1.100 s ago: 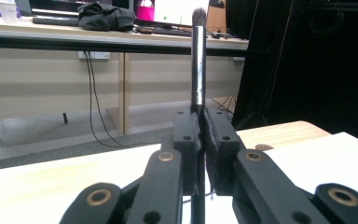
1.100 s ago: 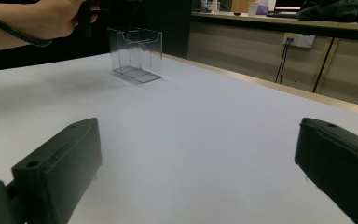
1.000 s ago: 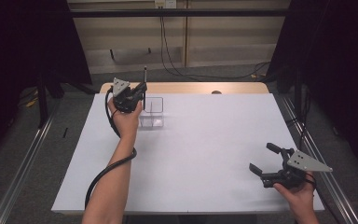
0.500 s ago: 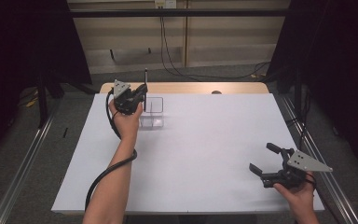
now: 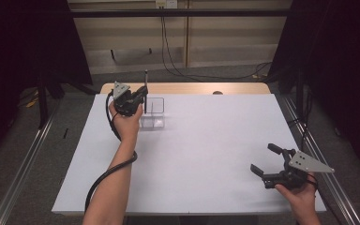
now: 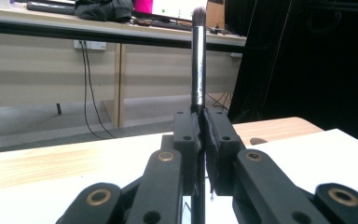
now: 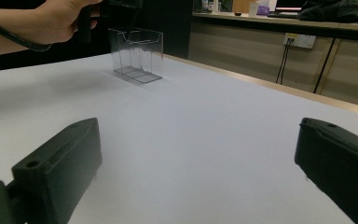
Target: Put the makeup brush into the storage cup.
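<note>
Near the table's [image 5: 192, 154] far left corner, the left gripper [image 5: 143, 96] clamped a makeup brush [image 6: 198, 60] upright, bristles up, over the clear holder [image 5: 153, 114], probably to stand it inside, while the right gripper [image 5: 262, 159] waited agape near the near right corner.

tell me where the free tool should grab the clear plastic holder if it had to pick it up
Take the clear plastic holder by a thin upright side wall near its open top, coming down from above. It stands upright on the table, so its rim is exposed. Approach the far side from the left tool, which holds a brush upright over it. The right tool is open.
</note>
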